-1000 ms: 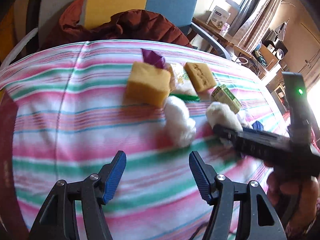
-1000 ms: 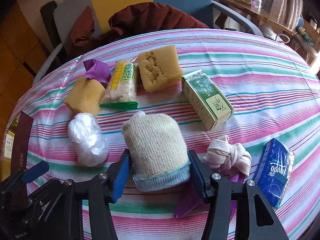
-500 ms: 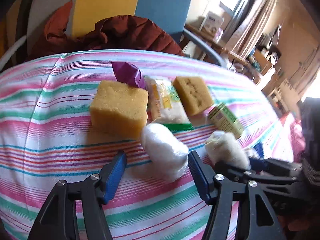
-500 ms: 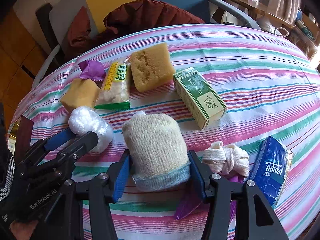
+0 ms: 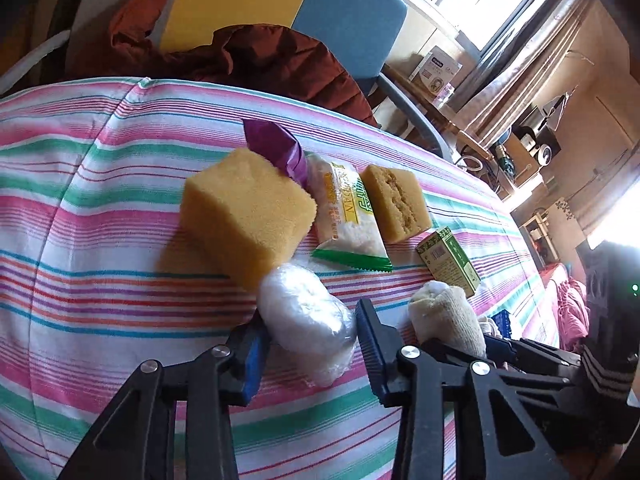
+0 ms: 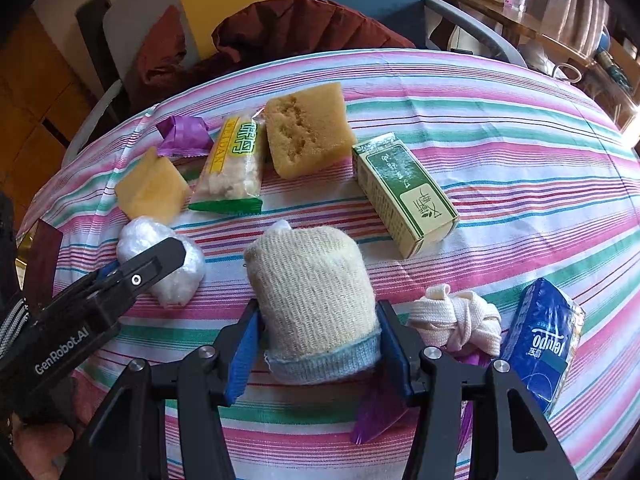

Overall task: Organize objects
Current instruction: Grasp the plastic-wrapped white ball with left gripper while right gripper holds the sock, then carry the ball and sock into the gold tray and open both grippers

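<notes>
The left gripper (image 5: 310, 346) has advanced to straddle the plastic-wrapped white bundle (image 5: 308, 326), pads barely touching, its long axis pointing ahead on the striped tablecloth (image 5: 100, 208), while the right gripper (image 6: 318, 352) pinches the rolled sock (image 6: 314, 300).

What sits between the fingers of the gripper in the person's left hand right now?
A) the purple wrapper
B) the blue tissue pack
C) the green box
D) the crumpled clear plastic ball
D: in the left wrist view the left gripper has the crumpled clear plastic ball between its blue fingers, while the green box lies farther off on the striped tablecloth.
</notes>
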